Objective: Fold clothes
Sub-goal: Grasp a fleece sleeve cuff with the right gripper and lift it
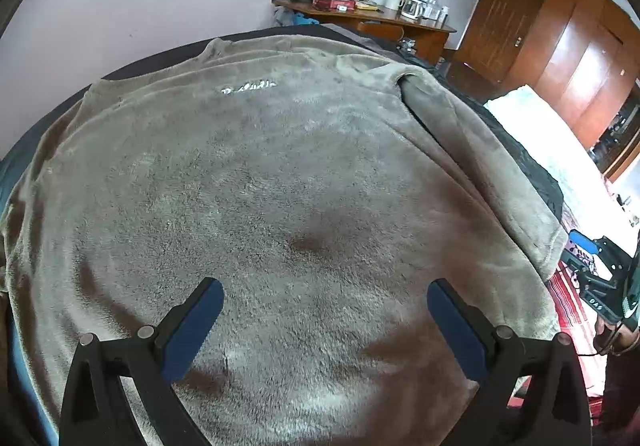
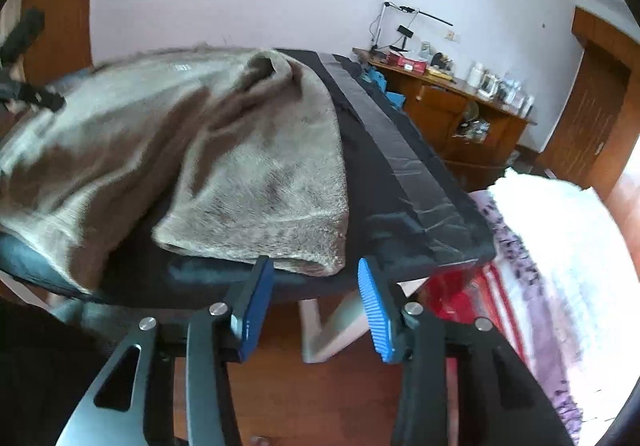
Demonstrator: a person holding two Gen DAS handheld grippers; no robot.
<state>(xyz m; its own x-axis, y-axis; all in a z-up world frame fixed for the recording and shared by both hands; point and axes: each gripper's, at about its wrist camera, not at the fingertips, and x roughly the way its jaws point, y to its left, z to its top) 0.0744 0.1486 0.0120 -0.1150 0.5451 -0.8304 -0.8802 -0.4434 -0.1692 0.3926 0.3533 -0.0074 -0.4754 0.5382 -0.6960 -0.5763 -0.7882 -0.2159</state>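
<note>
Fuzzy grey sweater (image 1: 280,173) lies spread across the dark table (image 2: 404,165). Left gripper (image 1: 325,310) hovers over its body, jaws wide apart, holding nothing. Right gripper (image 2: 316,286) sits by the sleeve (image 2: 272,197), jaws apart too.

- Left gripper (image 1: 325,298): jaws spread wide, blue pads (image 1: 192,330) facing inward, nothing between them.
- Right gripper (image 2: 316,274): jaws parted, narrower gap, empty; ribbed blue pads (image 2: 374,320) visible.
- A hand (image 1: 614,338), apparently the person's right, grips a black handle at far right; view partial.
</note>
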